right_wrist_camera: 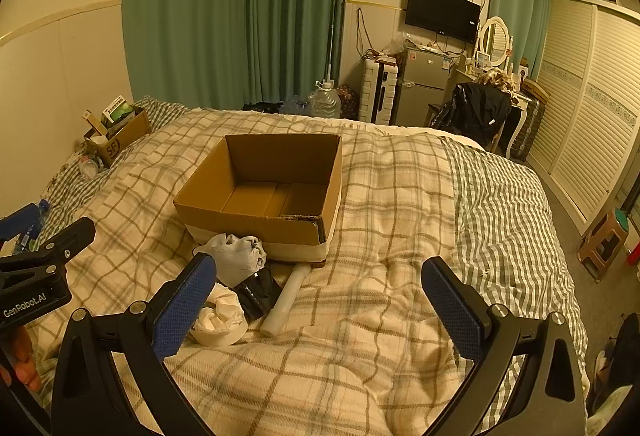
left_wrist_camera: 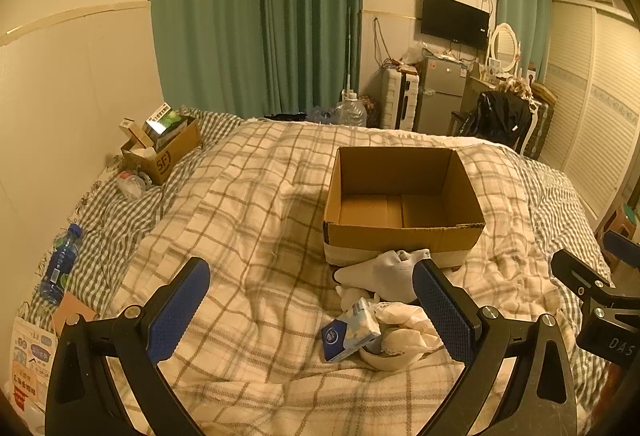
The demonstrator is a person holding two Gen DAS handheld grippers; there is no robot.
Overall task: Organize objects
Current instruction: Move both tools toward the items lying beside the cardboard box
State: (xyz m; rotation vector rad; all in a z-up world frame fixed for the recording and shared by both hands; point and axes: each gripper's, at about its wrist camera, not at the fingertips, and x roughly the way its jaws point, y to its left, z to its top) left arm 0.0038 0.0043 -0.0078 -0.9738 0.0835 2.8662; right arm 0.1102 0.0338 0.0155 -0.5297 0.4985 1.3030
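Both jaws wide; cardboard box (left_wrist_camera: 404, 236) near edge touches glove (left_wrist_camera: 390, 272).

L gripper (left_wrist_camera: 312, 310) was held level, jaws spread wide, nothing between the blue pads (left_wrist_camera: 178, 310). R gripper (right_wrist_camera: 320, 306) matched: jaws wide apart, nothing gripped. Both sat side by side, pointing fwd. Bare fingers (right_wrist_camera: 22, 364) showed under the L unit.

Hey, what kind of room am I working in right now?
Most likely a bedroom. A bed with a cream plaid blanket fills the foreground, green floor-length curtains hang behind, and a white oval vanity mirror stands beside a black wall-mounted television.
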